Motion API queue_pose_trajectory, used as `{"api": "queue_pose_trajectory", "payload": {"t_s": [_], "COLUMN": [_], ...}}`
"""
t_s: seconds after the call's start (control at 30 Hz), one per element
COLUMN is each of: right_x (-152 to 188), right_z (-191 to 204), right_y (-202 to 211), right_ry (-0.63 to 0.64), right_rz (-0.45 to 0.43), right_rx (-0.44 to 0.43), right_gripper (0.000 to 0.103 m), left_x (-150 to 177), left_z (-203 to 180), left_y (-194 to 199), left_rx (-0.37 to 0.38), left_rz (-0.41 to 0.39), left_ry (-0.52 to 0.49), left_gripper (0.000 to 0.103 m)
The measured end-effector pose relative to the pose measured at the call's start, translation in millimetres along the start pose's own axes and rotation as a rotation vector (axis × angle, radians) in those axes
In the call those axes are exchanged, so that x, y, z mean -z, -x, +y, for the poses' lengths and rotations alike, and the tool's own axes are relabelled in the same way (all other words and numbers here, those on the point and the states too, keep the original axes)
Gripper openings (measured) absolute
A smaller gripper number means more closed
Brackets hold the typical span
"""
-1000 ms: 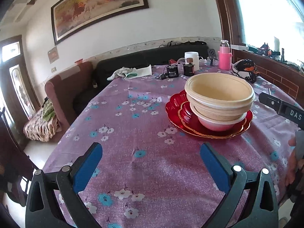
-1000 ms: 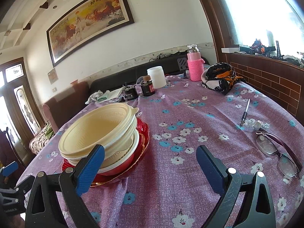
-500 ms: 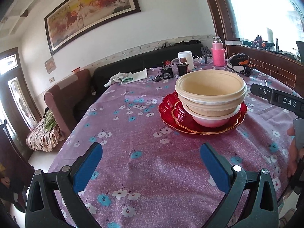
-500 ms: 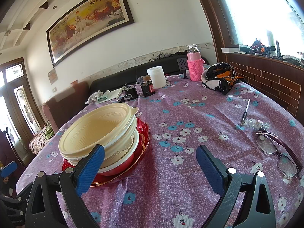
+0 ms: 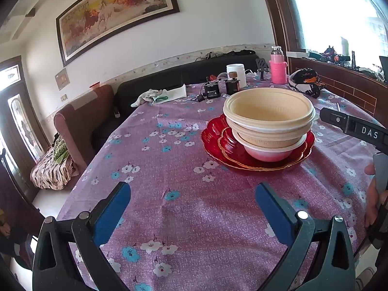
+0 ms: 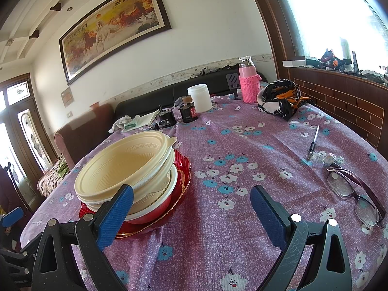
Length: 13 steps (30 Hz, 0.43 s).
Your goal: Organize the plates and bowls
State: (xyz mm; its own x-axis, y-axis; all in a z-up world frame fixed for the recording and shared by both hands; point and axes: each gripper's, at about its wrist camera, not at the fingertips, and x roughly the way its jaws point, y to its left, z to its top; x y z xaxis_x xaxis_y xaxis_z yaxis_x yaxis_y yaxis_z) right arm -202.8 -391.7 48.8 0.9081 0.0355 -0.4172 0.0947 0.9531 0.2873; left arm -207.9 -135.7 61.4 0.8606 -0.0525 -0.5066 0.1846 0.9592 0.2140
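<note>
We look low across the counter covered in purple flowered cloth (image 5: 169, 194) from its near edge in both wrist views, facing the wall. The left view sits left of the nested cream plastic bowls on red plates (image 5: 266, 111), the right view right of them (image 6: 126, 165); both share this stack.

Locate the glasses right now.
Right wrist view, far right: the glasses lie on the tablecloth, just nearer the camera than the pen.
</note>
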Motion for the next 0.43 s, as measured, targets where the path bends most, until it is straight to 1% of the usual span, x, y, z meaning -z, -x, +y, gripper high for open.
{"api": "queue_pose_trajectory", "payload": {"t_s": [0.17, 0.3, 0.43], "right_x": [0.0, 0.1, -0.2], "right_z": [0.1, 0.3, 0.2], "right_y": [0.1, 0.1, 0.2], "right_ry": [0.000, 0.000, 0.000], "right_rz": [0.000, 0.001, 0.001], "right_rx": [0.000, 0.000, 0.000], "right_gripper": [0.099, 0.099, 0.099], "left_x": [-0.6, 0.9, 3.2], "left_z": [0.5, 1.4, -1.3], "left_y": [-2.2, -3.1, -0.8], "left_rx": [0.010, 0.040, 0.016], "left_rz": [0.008, 0.019, 0.007], "left_ry": [0.005, 0.009, -0.013], "left_gripper": [0.103, 0.103, 0.103]}}
